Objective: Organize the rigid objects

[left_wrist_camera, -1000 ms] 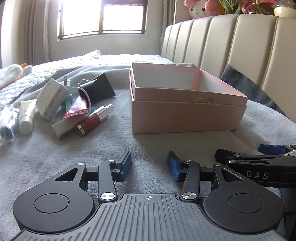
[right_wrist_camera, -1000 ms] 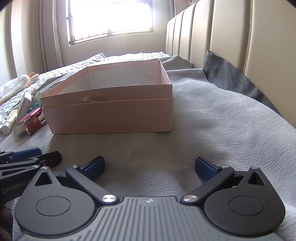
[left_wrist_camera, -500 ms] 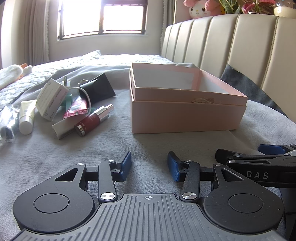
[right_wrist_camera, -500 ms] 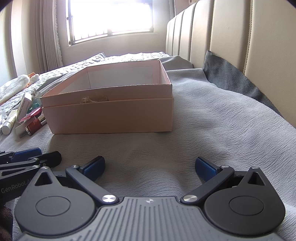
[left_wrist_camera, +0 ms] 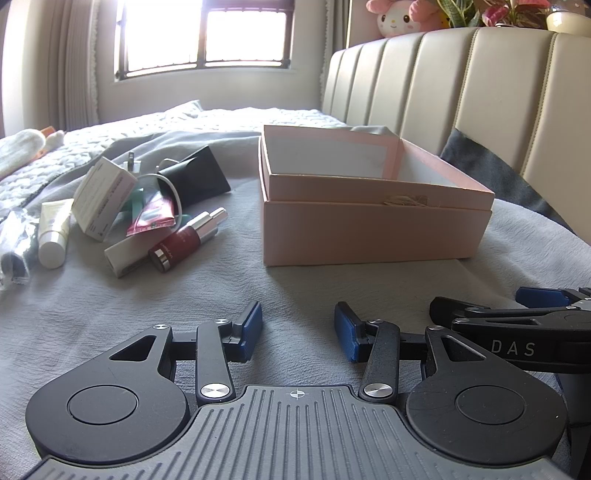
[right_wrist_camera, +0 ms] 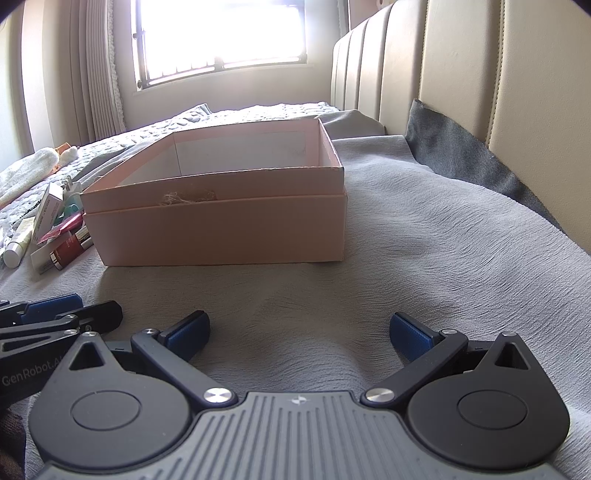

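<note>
Grey bedding (left_wrist_camera: 166, 295) covers a bed beneath a bright window (left_wrist_camera: 207, 33), with a cream padded headboard (left_wrist_camera: 461, 92) running along the right and a pink plush toy (left_wrist_camera: 402, 16) on its top ledge. An open pink box (left_wrist_camera: 373, 229) sits on the cover as the landmark, its white inside empty as far as the views reach. Left of the box lies a loose heap: a red bottle with a silver cap (left_wrist_camera: 188, 240), a white carton (left_wrist_camera: 101, 197) tilted over a red sachet (left_wrist_camera: 153, 216), a black pouch (left_wrist_camera: 199, 179) behind them, a long white box (left_wrist_camera: 123, 253) just beside the bottle, and a white tube (left_wrist_camera: 55, 232) farther left next to a clear wrapped item (left_wrist_camera: 14, 243). Nothing lies between the box and the grippers; only bare cover. Nearer than the box, the left gripper (left_wrist_camera: 297, 332) rests low over the cover, its blue pads moderately apart and holding nothing. Beside it, the right gripper (right_wrist_camera: 299, 330) also sits low facing the box's front wall, its fingers spread wider and likewise empty; each tool's side shows at the edge of the other's view.
</note>
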